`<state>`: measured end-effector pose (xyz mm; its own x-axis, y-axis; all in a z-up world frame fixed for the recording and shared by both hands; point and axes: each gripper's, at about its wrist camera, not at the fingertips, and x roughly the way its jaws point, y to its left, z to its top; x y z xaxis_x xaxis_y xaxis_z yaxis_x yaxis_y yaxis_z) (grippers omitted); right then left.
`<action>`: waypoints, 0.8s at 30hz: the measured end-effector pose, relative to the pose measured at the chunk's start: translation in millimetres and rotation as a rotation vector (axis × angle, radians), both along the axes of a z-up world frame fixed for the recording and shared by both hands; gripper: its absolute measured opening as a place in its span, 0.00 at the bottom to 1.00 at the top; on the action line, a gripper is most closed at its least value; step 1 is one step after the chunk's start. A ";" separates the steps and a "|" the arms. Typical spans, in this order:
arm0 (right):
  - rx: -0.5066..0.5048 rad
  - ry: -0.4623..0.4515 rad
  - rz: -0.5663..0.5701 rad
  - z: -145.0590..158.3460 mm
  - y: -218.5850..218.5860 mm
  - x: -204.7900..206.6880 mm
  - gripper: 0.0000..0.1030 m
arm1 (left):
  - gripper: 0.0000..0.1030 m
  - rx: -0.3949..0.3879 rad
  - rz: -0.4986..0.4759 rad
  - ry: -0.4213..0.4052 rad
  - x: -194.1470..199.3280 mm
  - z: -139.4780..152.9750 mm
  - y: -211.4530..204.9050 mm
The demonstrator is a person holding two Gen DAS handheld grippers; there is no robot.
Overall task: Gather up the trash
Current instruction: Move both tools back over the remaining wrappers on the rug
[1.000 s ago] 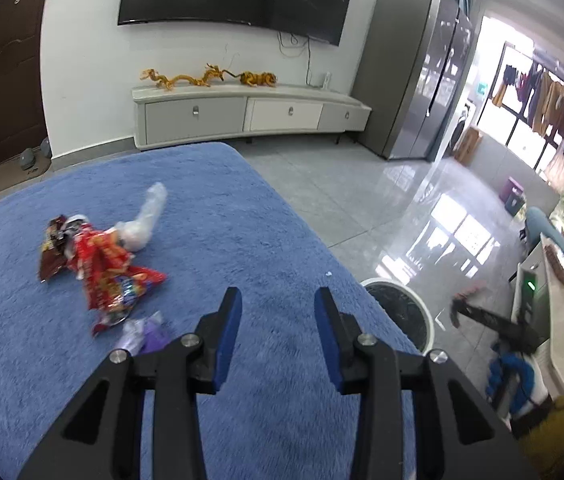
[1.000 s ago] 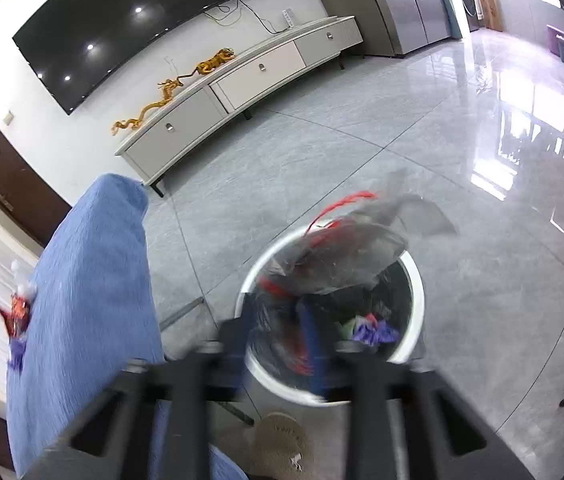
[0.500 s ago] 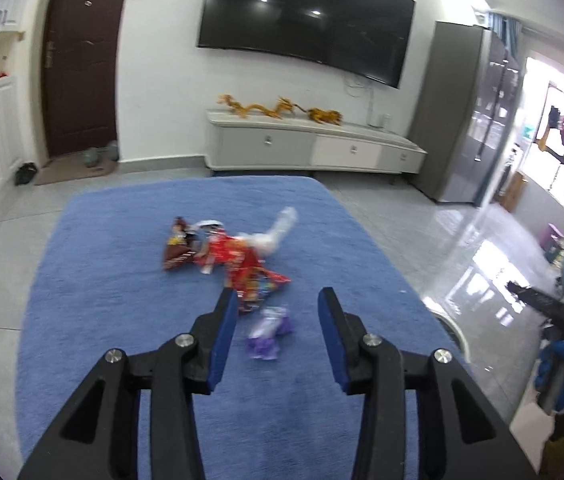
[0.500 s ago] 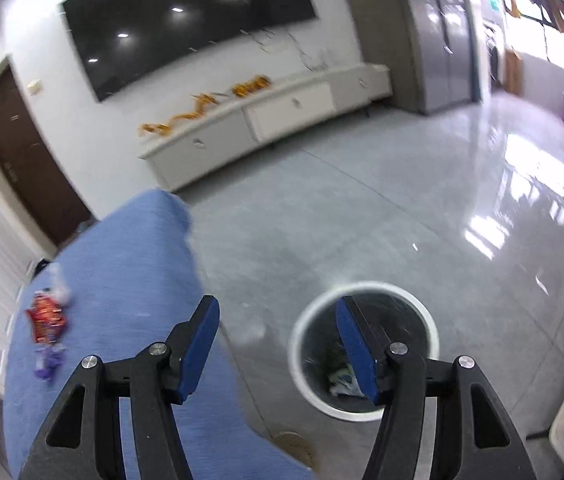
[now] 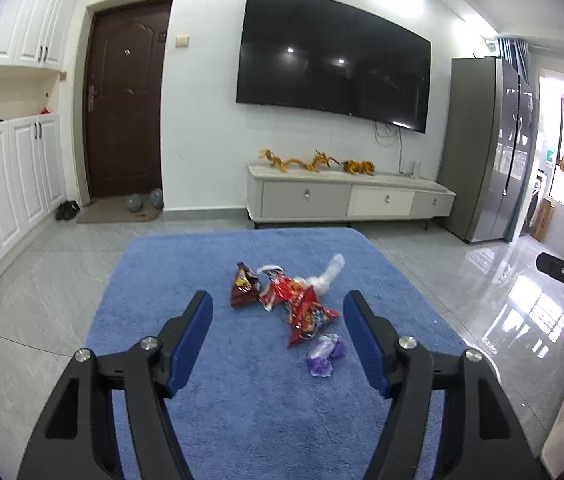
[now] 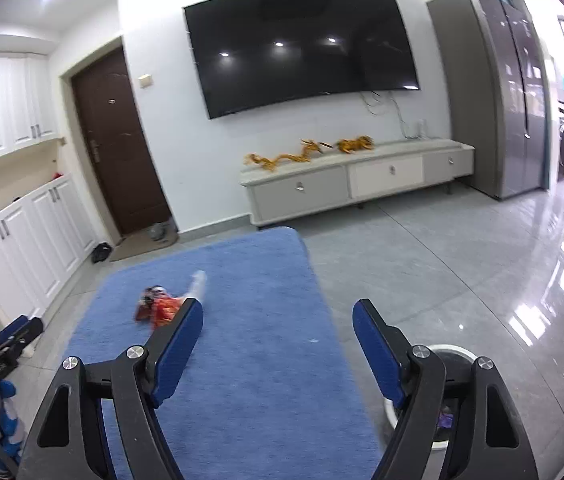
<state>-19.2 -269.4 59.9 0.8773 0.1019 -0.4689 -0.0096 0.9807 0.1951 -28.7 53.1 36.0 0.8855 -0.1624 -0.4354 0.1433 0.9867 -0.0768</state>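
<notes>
Both wrist cams above blue rug [image 5: 242,408], facing TV wall — rt cam further right; shared: rug, TV [image 6: 301,48].

You had a fuzzy, matt blue cloth [image 5: 242,400] over the bench, its nap looking soft and slightly rough. On it lay crinkled, glossy red foil wrappers [image 5: 301,308], a shiny purple wrapper [image 5: 323,356] and a clear, filmy plastic bag [image 5: 327,272]. Your left tool [image 5: 278,344] and right tool [image 6: 278,352] showed matt black plastic frames, smooth blue pads and bright metal screws. The grey floor tiles [image 6: 461,264] were polished and mirror-glossy.
</notes>
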 end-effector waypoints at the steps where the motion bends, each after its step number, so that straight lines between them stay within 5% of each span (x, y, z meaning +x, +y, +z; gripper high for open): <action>1: -0.003 -0.007 0.009 1.9 5.4 -0.8 0.74 | 0.65 0.003 0.007 -0.010 -2.4 1.6 1.4; 24: -0.057 -0.058 0.067 -1.3 40.7 -6.6 0.75 | 0.82 0.012 0.168 -0.130 -21.2 15.4 34.8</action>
<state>-25.9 -228.7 58.6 0.8952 0.1354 -0.4246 -0.0848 0.9871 0.1358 -49.9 87.8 51.4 0.9484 -0.0035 -0.3171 -0.0151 0.9983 -0.0563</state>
